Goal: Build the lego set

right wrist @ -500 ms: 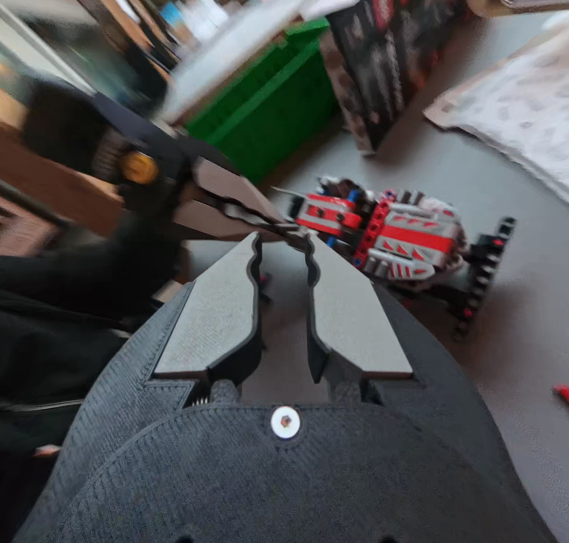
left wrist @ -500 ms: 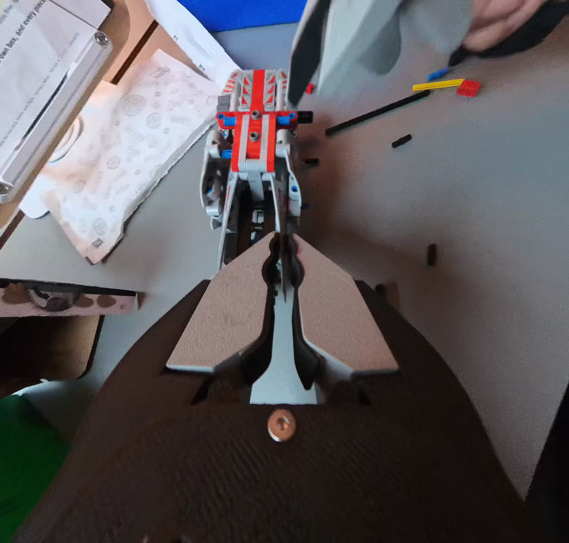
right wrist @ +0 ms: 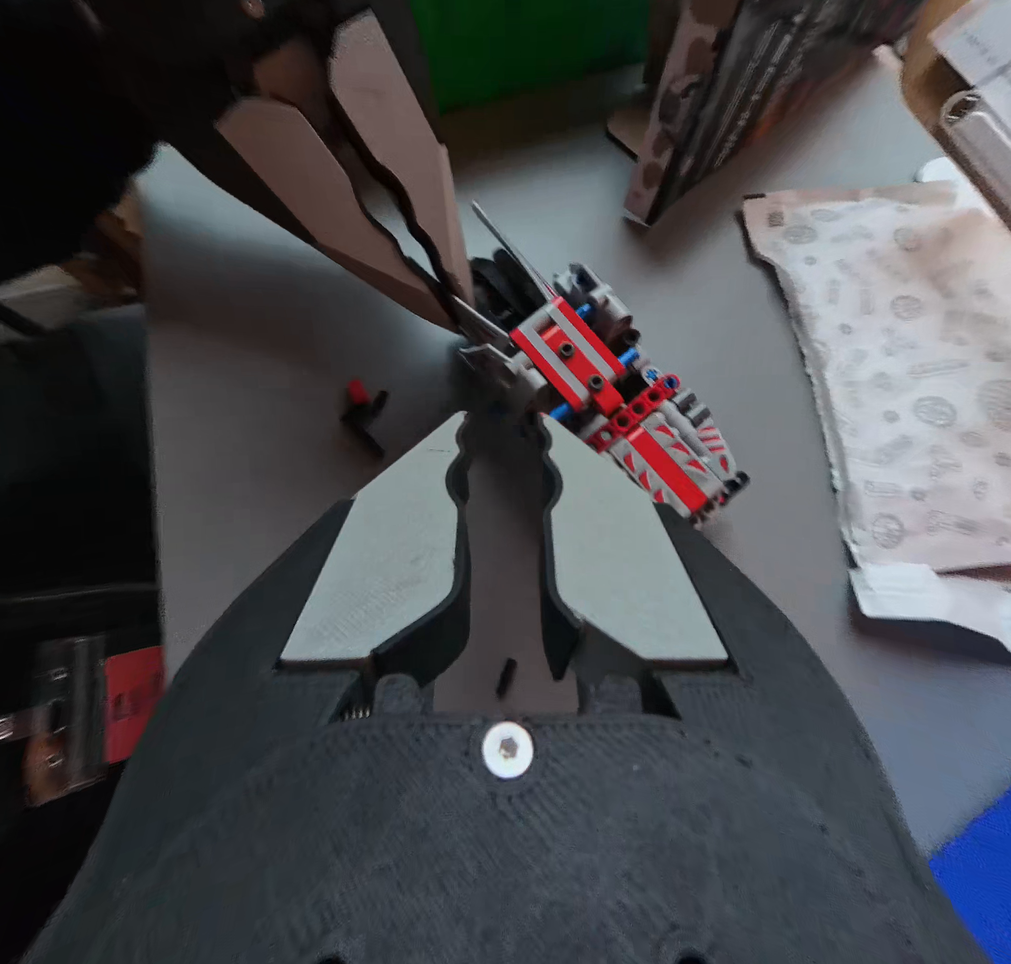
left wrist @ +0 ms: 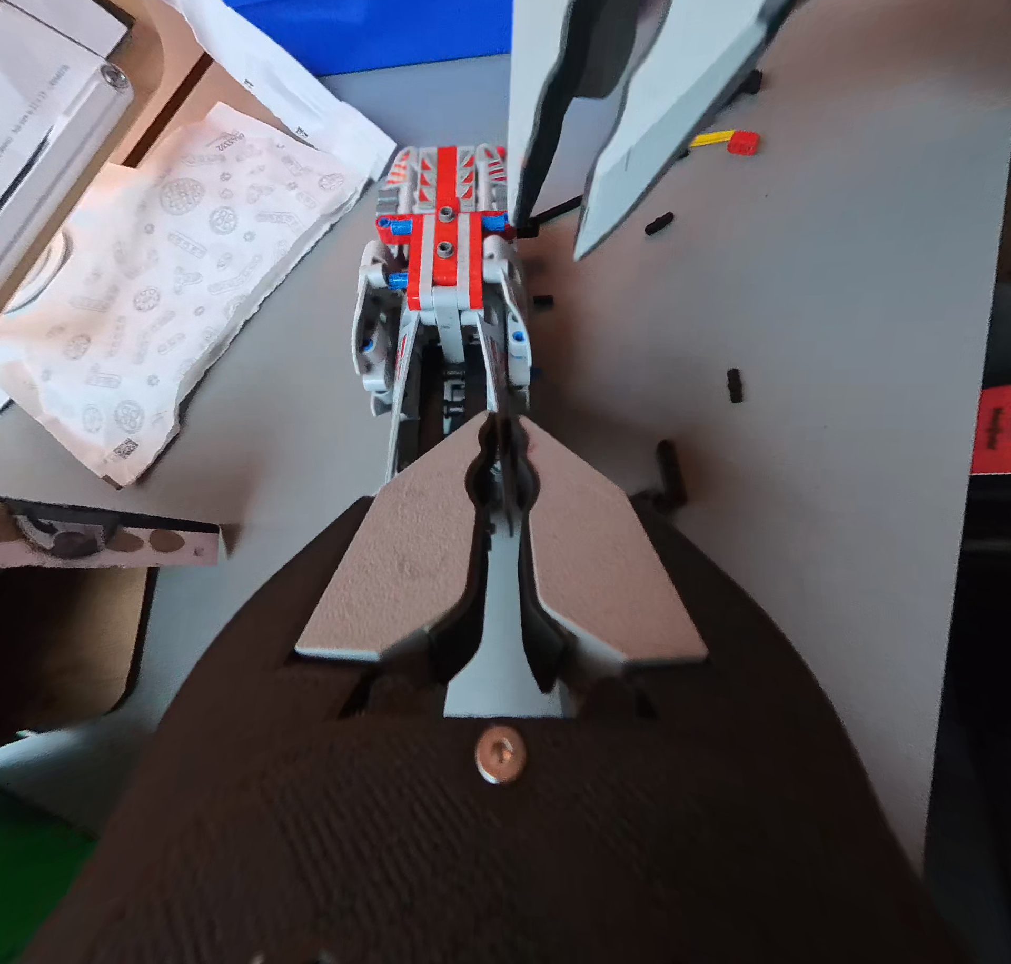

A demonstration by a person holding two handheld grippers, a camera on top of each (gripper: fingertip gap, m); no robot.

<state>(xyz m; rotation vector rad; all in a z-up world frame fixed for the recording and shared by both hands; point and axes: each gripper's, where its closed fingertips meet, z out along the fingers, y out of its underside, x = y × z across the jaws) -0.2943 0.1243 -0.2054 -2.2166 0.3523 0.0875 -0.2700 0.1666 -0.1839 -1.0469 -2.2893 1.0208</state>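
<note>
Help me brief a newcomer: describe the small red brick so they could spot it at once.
On the grey table, look right of the red-and-grey model, beyond the loose black pins. The red brick sits at the end of a thin yellow bar, the only loose red piece there.

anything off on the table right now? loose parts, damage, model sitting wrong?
Nothing looks broken. The lego model is clamped at one thin end panel by the left gripper. Small black pins and a yellow-and-red piece lie scattered loose on the table, near the torn paper bag.
</note>
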